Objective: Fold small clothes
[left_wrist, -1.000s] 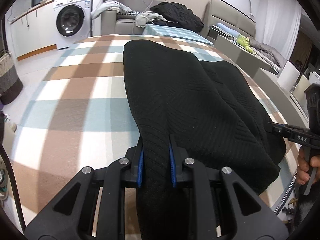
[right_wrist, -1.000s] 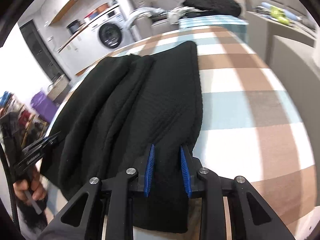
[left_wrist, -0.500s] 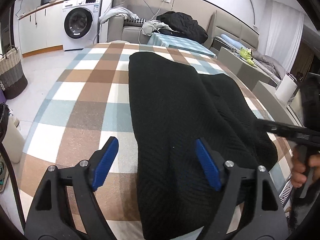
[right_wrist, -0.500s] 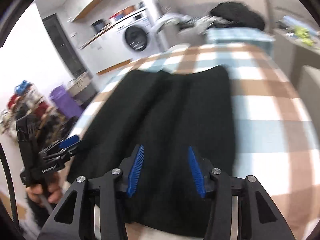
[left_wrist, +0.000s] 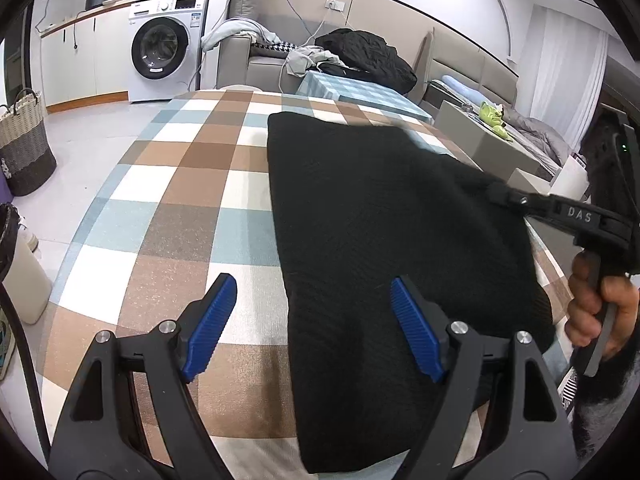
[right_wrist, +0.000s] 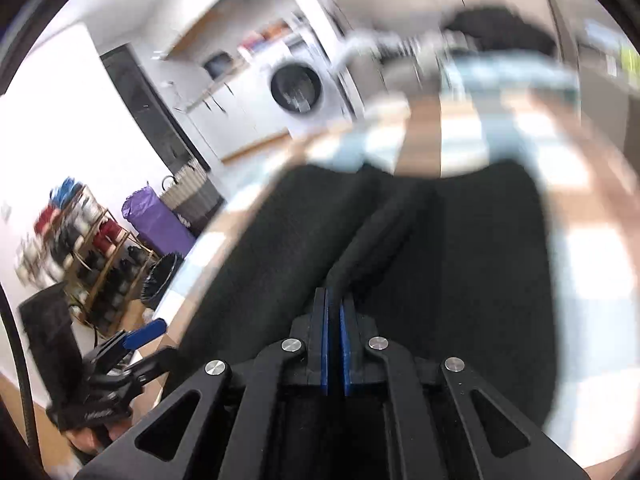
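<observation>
A black knitted garment (left_wrist: 384, 248) lies folded lengthwise on the checked tablecloth (left_wrist: 180, 208). My left gripper (left_wrist: 316, 324) is open and empty, hovering over the garment's near left edge. My right gripper (right_wrist: 334, 320) is shut on a raised ridge of the black garment (right_wrist: 460, 264); the right wrist view is blurred by motion. The right gripper also shows in the left wrist view (left_wrist: 504, 196), pinching the garment's right side, held by a hand. The open left gripper appears at lower left in the right wrist view (right_wrist: 132, 340).
A washing machine (left_wrist: 164, 64) and a woven basket (left_wrist: 24, 144) stand at the back left. A sofa with a pile of clothes (left_wrist: 360, 60) stands beyond the table. A grey cabinet (left_wrist: 480, 140) is at the right. A shelf rack (right_wrist: 88, 248) stands left.
Both grippers let go of the garment's near edge and opened. The right gripper then moved onto the cloth and shut on a ridge of it; the left stays open.
</observation>
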The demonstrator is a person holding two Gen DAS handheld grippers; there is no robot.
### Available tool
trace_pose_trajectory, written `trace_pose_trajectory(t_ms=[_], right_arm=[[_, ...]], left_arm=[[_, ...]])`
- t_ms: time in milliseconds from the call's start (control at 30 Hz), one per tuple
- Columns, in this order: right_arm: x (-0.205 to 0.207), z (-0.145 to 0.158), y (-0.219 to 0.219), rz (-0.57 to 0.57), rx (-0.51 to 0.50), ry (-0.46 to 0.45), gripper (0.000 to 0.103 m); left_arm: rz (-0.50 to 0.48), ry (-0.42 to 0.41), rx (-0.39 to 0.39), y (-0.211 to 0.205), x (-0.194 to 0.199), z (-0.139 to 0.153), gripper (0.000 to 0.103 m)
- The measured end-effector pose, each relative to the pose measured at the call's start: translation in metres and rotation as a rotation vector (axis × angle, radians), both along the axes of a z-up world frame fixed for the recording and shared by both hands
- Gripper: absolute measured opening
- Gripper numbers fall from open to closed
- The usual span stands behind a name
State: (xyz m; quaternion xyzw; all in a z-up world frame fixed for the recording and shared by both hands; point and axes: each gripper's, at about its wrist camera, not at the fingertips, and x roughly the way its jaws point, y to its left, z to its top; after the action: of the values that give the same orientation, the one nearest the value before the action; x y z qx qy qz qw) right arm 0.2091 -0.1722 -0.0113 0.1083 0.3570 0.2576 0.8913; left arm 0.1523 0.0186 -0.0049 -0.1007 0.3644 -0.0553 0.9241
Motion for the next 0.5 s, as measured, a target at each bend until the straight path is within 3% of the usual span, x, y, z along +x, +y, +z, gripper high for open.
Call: trace_pose_trajectory(t_ms=[67, 200, 367, 500], right_arm=[[0.004, -0.007, -0.014, -0.073, -0.038, 0.029, 0.005], [0.024, -0.045, -0.029, -0.114, -0.057, 0.228, 0.007], [-0.01, -0.042, -0.043, -0.04, -0.006, 0.216, 0.022], [-0.036, -0.044, -0.043, 0.015, 0.04, 0.235, 0.022]], left_arm=[[-0.008, 0.01, -0.001, -0.003, 0.001, -0.003, 0.077], [-0.022, 0.037, 0.011, -0.009, 0.002, -0.01, 0.077], [-0.039, 0.047, 0.01, -0.016, 0.0, -0.013, 0.077], [-0.055, 0.049, 0.021, -0.022, -0.001, -0.014, 0.077]])
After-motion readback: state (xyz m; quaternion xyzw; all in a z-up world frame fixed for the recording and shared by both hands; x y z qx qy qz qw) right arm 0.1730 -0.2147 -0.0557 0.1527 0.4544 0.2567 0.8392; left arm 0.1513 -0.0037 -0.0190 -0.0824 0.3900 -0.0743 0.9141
